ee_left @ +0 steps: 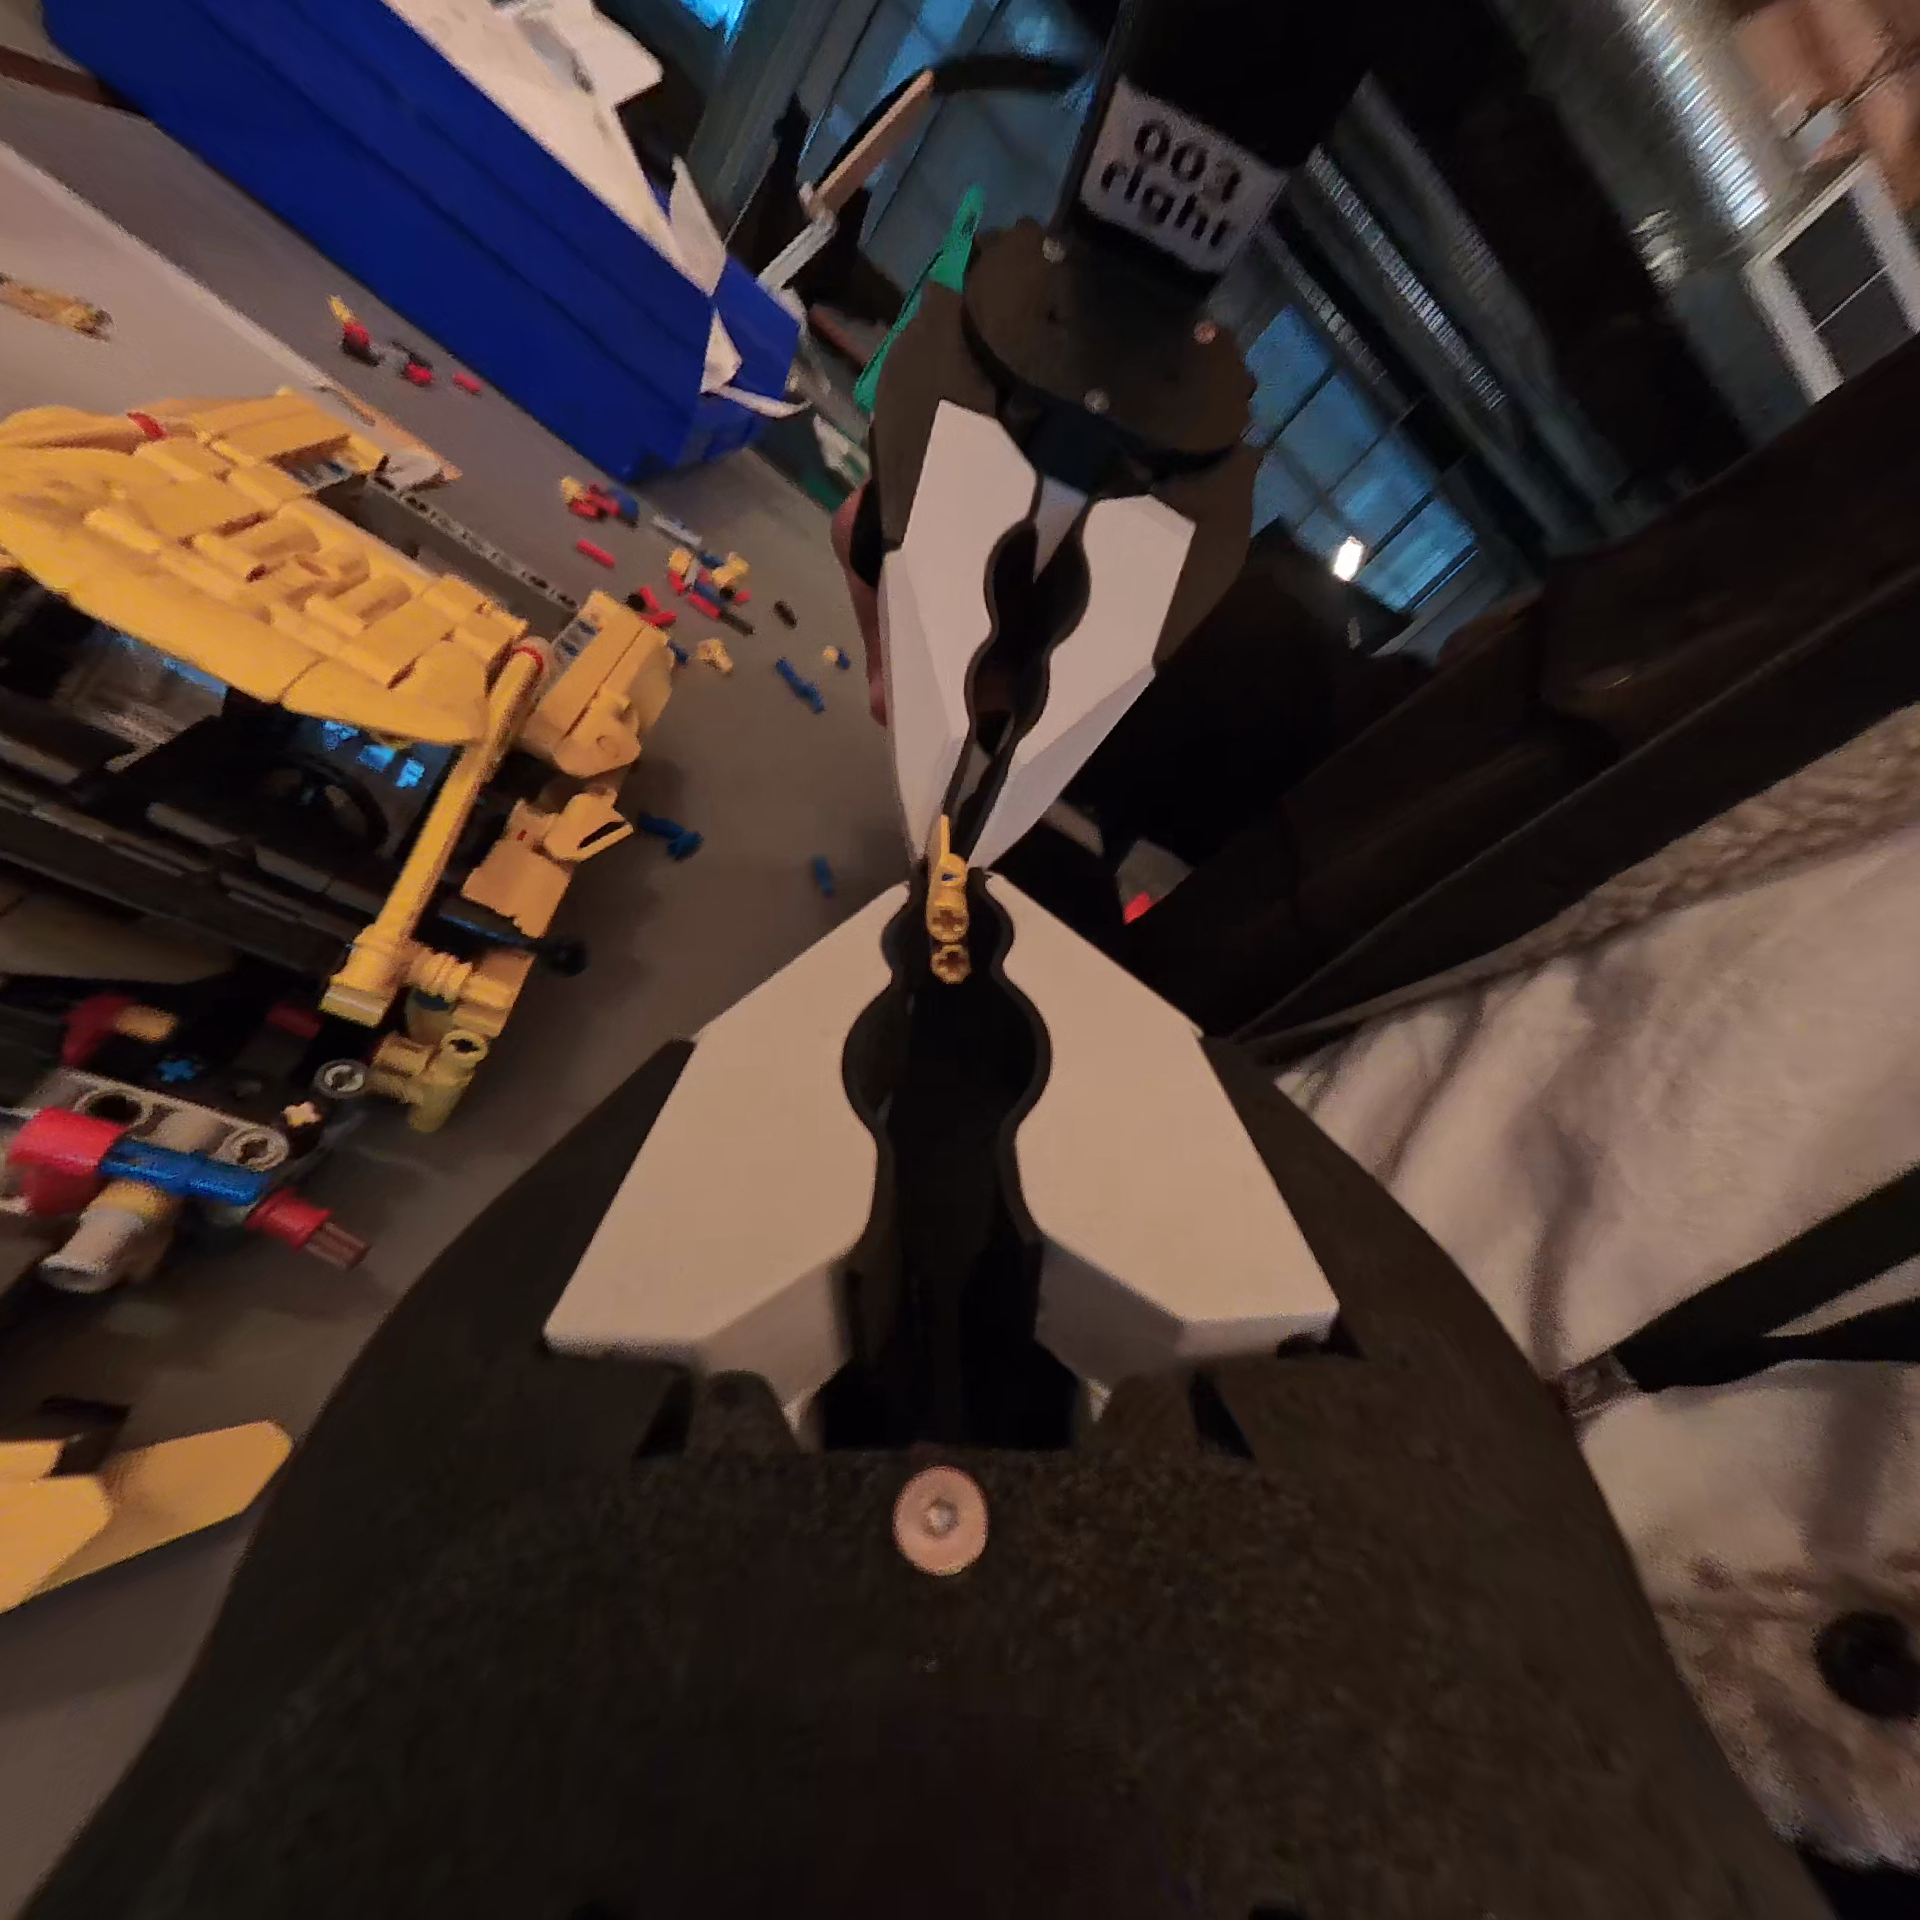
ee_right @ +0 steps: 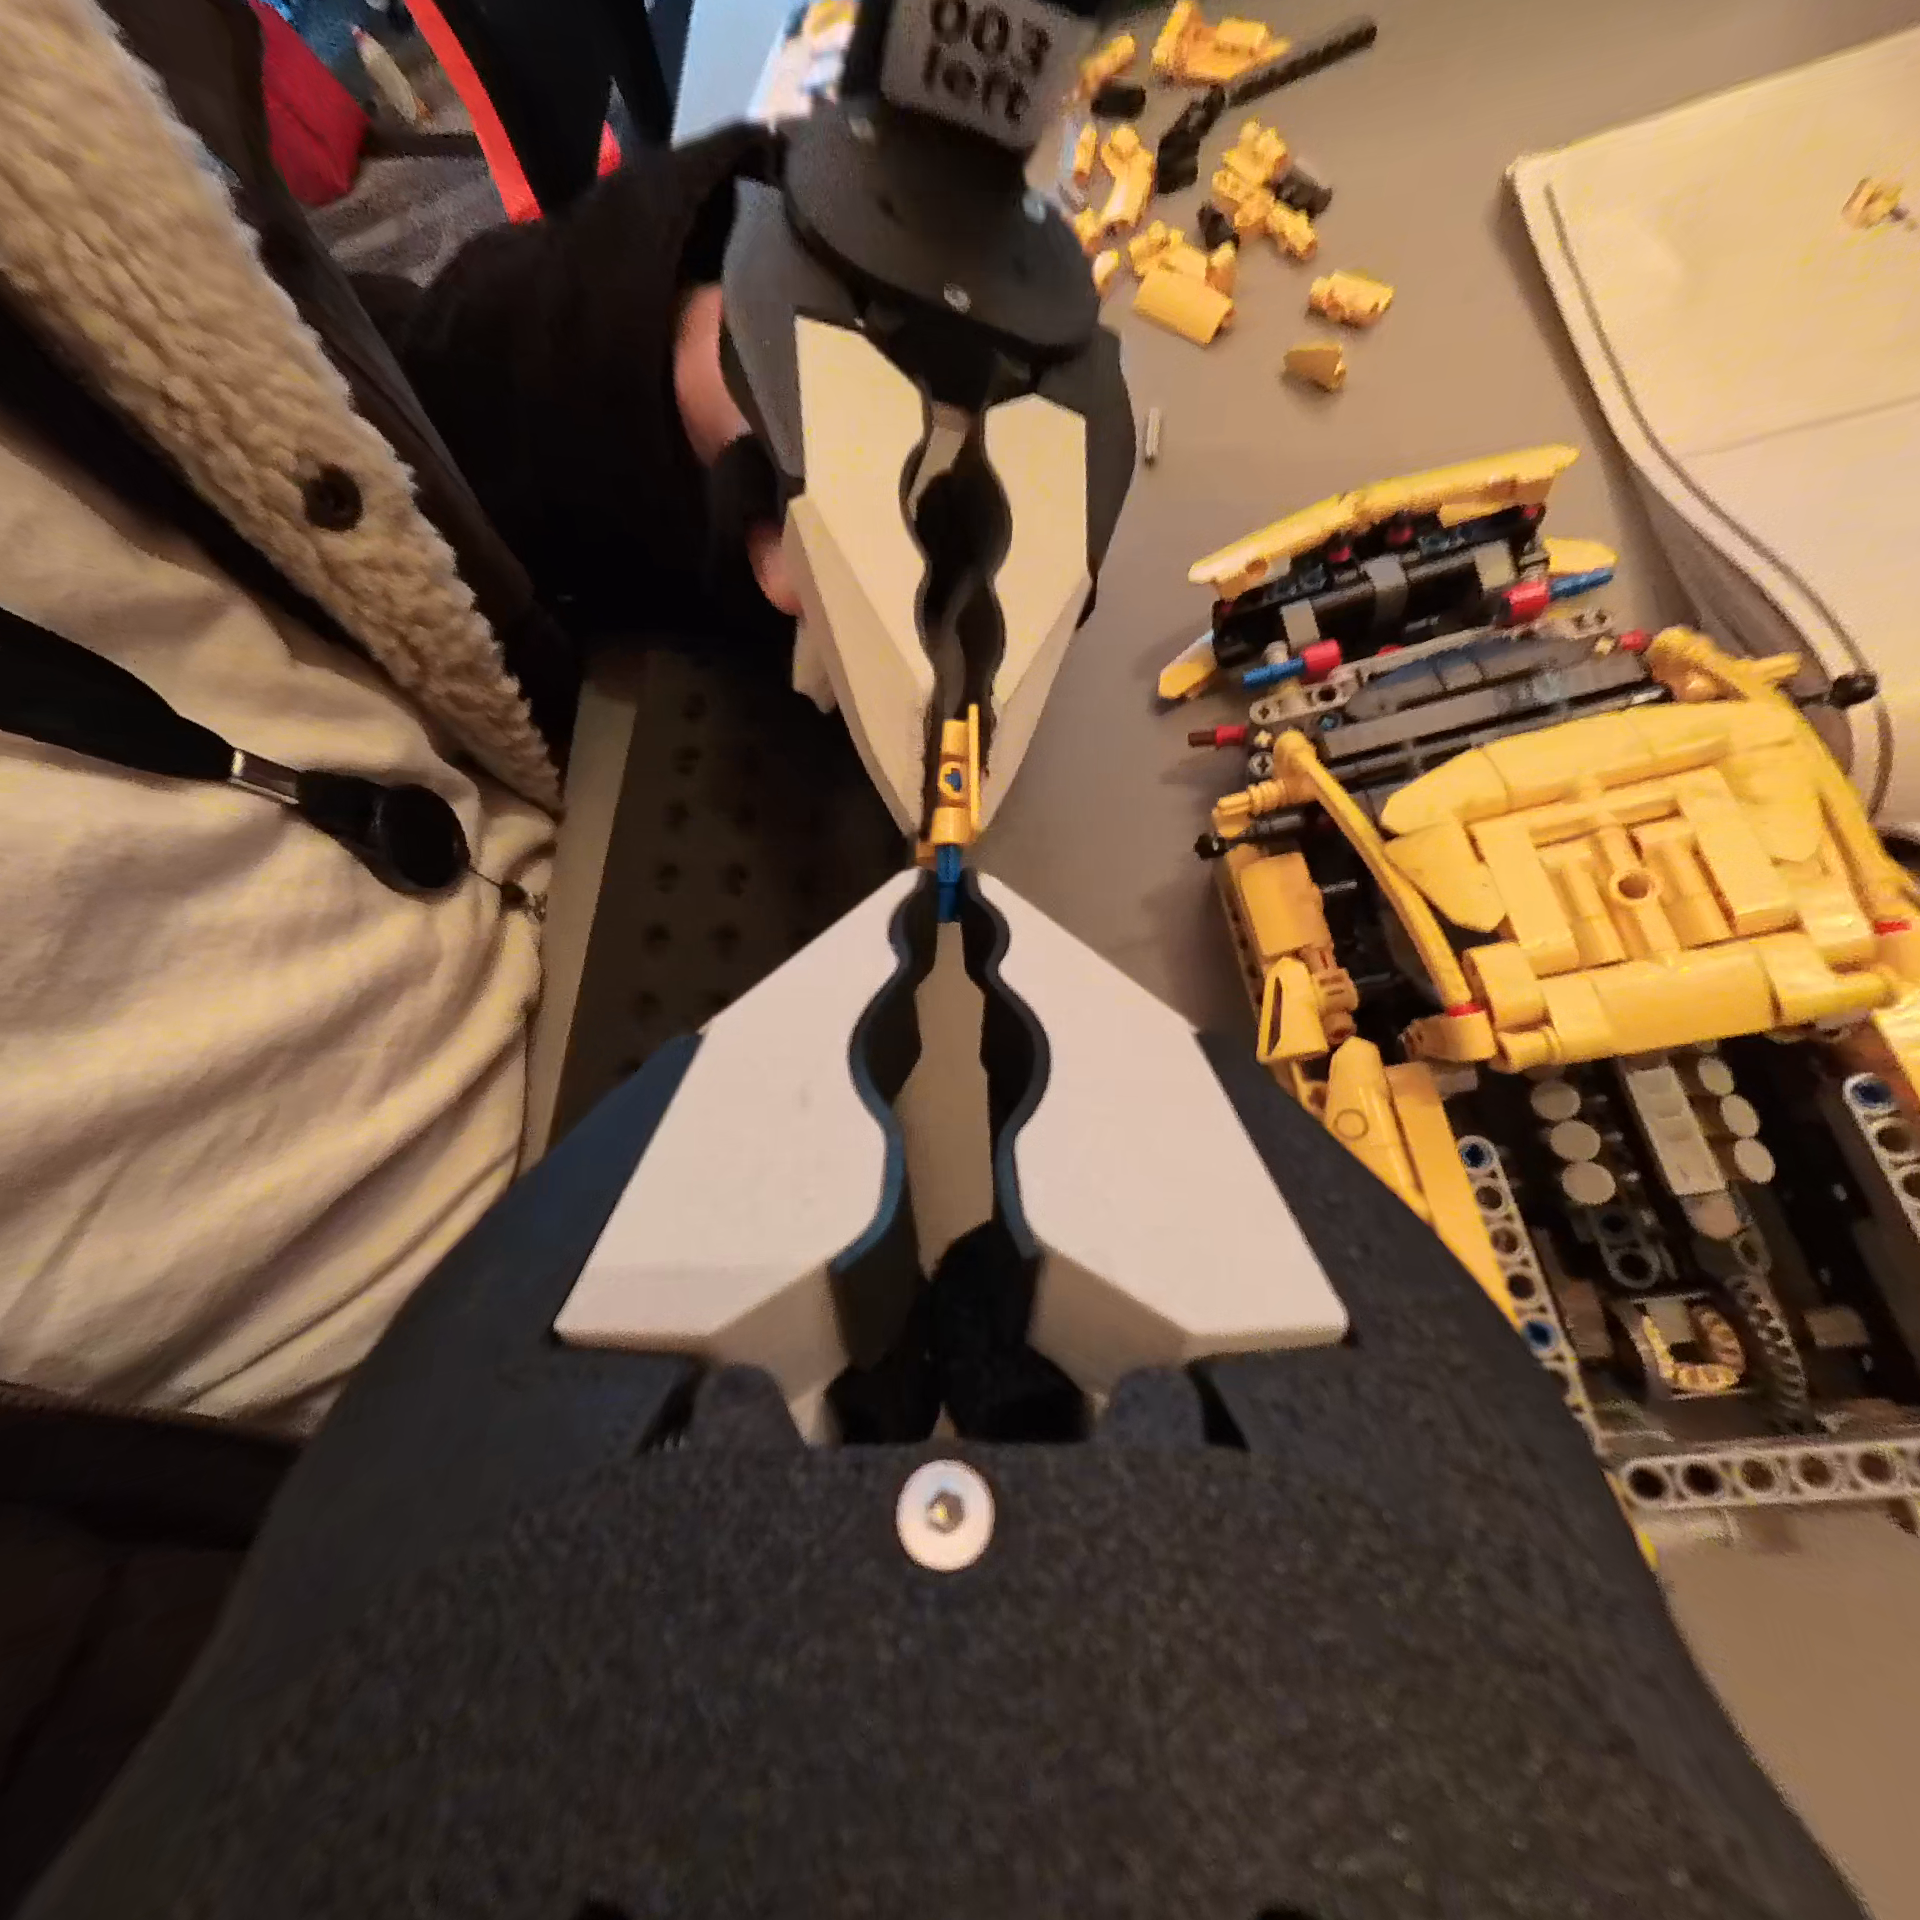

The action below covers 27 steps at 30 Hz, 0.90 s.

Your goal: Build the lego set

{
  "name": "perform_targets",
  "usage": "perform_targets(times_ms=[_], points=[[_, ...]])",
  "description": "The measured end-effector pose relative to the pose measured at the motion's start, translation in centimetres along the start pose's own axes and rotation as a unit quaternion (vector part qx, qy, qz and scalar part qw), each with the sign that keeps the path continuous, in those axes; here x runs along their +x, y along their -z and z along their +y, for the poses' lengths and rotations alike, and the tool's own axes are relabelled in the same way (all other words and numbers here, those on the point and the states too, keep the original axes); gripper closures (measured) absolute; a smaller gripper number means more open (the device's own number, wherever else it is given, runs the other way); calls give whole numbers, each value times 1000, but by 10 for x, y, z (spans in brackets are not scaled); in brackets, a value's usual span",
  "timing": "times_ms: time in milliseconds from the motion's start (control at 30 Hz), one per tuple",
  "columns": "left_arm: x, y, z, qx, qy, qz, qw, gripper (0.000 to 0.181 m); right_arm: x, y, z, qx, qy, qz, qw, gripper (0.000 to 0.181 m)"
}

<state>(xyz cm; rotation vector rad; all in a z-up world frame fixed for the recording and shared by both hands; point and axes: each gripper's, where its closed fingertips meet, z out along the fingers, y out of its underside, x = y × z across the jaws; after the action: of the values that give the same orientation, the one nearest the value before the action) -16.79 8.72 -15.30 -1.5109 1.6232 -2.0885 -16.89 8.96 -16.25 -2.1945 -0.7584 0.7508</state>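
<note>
Dim, warm indoor light; cool blue glow from windows [ee_left: 1340,488] at one o'clock. Fisheye bending and motion blur smear the edges.

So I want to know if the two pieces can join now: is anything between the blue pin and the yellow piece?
Nothing visible. The right gripper pinches the blue pin and the left gripper pinches the yellow piece; tip to tip, the two pieces already meet in mid-air, above the table.
</note>
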Motion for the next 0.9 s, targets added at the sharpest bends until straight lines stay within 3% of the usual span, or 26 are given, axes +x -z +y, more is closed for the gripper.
perform_targets(times_ms=[333, 633, 900], points=[[-2, -8, 14, -54, -35, -26, 998, 174, -3, -4, 15, -48, 9, -9, 999, 179], [10, 4, -11, 30, -14, 28, 999, 175, -5, 8, -12, 13, 8, -11, 1000, 177], [17, 12, -25, 74, 3, 57, 996, 175, -5, 8, -20, 54, -28, -32, 998, 168]])
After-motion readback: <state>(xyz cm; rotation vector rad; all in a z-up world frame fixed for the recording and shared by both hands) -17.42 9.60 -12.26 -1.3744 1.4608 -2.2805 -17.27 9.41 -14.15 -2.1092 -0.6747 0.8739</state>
